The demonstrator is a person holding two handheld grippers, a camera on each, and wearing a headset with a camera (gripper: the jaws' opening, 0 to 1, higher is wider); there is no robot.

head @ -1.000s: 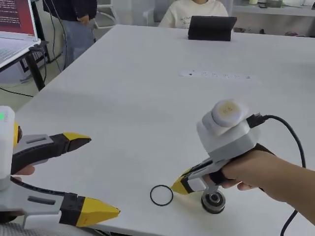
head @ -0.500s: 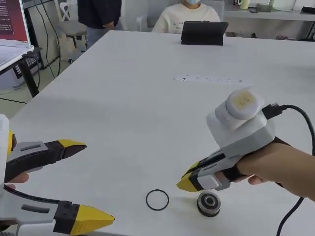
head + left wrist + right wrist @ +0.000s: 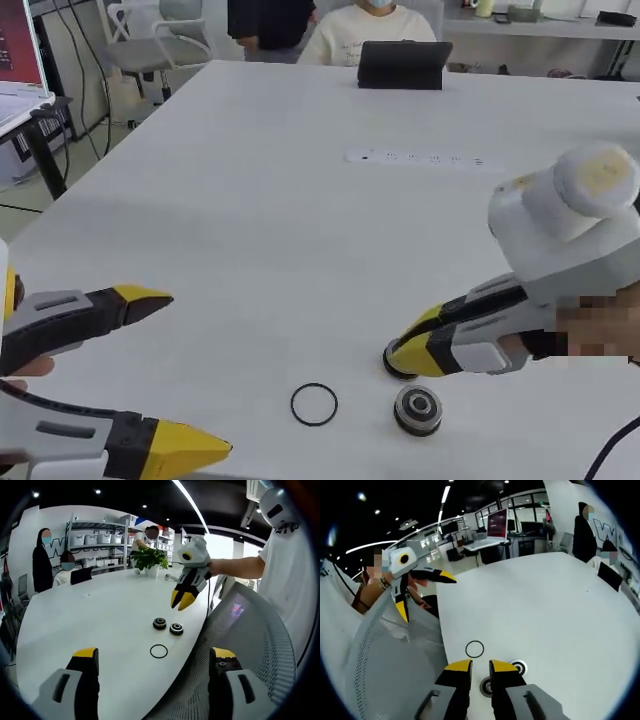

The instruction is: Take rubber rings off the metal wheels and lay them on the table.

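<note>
A loose black rubber ring point(image 3: 314, 404) point(image 3: 158, 651) point(image 3: 474, 648) lies flat on the white table point(image 3: 300, 200) near its front edge. To its right stands a metal wheel point(image 3: 417, 409) point(image 3: 176, 628) point(image 3: 518, 667). A second wheel point(image 3: 389, 366) point(image 3: 159, 623) point(image 3: 486, 686) sits just behind it, half hidden by my right gripper point(image 3: 405, 355) point(image 3: 480, 667) point(image 3: 182, 599). That gripper hovers over it with jaws shut and nothing between them. My left gripper point(image 3: 170, 375) point(image 3: 152, 655) point(image 3: 425, 592) is held wide open at the left, apart from the ring.
A white power strip point(image 3: 415, 158) lies mid-table. A black tablet point(image 3: 400, 65) stands at the far end before a seated person. A laptop point(image 3: 20, 90) sits on a stand at the left. The table's front edge runs just below the ring.
My right gripper has lifted and drawn to the right, off the nearer wheel. The ring, that wheel and my left gripper stayed put; the head camera shifted.
</note>
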